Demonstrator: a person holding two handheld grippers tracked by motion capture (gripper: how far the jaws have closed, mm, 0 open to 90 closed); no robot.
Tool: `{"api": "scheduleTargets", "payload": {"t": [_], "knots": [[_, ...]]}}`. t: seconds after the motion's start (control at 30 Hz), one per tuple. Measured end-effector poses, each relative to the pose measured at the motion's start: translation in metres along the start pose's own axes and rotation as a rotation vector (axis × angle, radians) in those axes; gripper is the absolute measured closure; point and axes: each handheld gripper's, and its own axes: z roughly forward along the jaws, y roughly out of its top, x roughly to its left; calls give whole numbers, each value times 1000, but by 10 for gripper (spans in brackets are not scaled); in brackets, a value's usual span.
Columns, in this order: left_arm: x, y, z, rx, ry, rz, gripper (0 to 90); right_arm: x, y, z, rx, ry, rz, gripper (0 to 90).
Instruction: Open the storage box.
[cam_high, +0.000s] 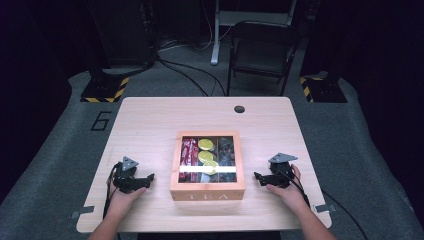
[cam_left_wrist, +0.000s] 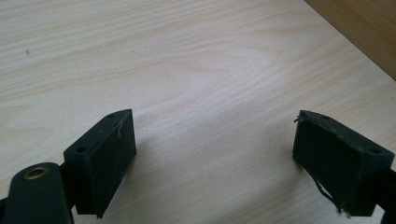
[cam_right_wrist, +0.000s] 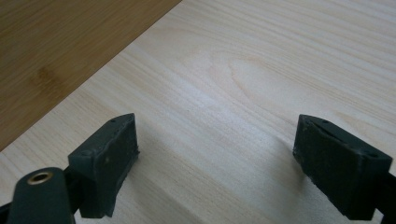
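Tea box (cam_high: 207, 192) blocks table (cam_high: 150, 120) center.

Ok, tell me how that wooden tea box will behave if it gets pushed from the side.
The tea box looks stiff: solid wooden walls. Low and wide, it should slide on the smooth table rather than tip. Its clear lid pane may be fragile, and the packets inside could shift.

The tea box (cam_high: 207, 167) sits on the table (cam_high: 150, 120), centred, near my edge. Inside it: packets in three columns — left, middle, right — under the lid. My left gripper (cam_high: 145, 181) rests on the table left of the box, just beside its left wall; my right gripper (cam_high: 258, 177) lies right of it, just beside the right wall — both point inward at the box. A hole (cam_high: 239, 109) lies in the table's far side. Behind the table, a chair (cam_high: 262, 50) on the floor.
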Motion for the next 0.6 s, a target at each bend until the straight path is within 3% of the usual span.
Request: {"api": "scheduleTargets", "payload": {"t": [0.6], "knots": [[-1,-2,-2,-6,3,-2,149,3,-1,-1,-7,-5,23,135]]}}
